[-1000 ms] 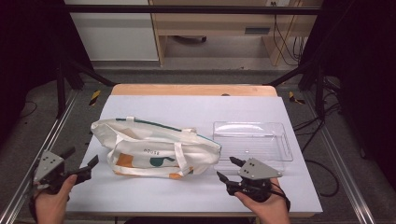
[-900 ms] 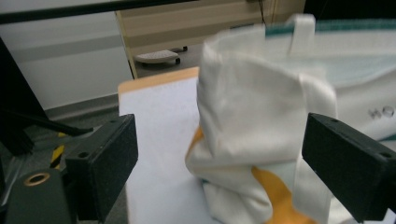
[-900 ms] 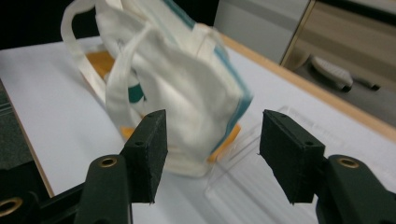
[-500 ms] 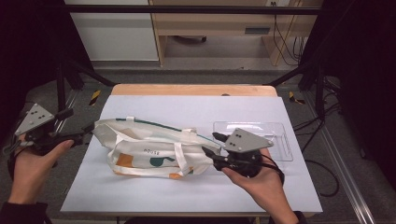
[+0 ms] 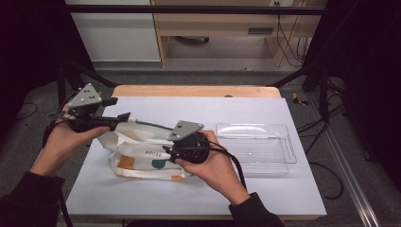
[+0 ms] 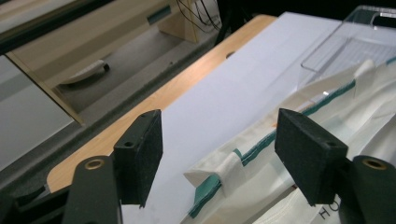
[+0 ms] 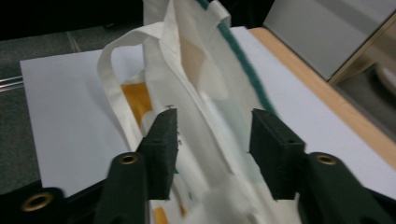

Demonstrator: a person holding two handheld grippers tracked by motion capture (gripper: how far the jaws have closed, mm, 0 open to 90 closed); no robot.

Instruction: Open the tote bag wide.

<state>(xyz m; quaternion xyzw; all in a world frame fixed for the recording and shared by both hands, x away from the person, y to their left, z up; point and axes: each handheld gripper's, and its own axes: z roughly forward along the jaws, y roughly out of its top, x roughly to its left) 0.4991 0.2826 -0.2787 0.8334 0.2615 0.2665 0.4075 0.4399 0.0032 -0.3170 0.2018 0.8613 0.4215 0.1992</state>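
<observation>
A cream canvas tote bag (image 5: 142, 153) with a green-trimmed rim, orange and teal print and cream handles is seen lying slumped on the white counter (image 5: 198, 194), toward its left edge and between the near and far edges. A clear plastic tray (image 5: 257, 149) is set just beside the bag, toward the right edge, and nothing is seen inside it.

The left gripper (image 5: 120, 117) is held over the bag's far left end; in the left gripper view (image 6: 219, 154) its jaws are spread wide, with the green-edged rim and a folded handle tab lying between and beyond them, not yet touched. The right gripper (image 5: 171, 152) is placed at the bag's right end; in the right gripper view (image 7: 212, 149) its jaws are parted to either side of an upstanding fold of cloth below a handle loop, and no squeeze on the cloth can be made out.

The step in hand is judged to be the taking hold of the bag at both ends, probably so that its mouth can be opened or the bag lifted. For the next move, the left gripper would need to be lowered onto the rim and both pairs of jaws pressed together on single layers of cloth, so that the two sides of the mouth are not pinched as one.
</observation>
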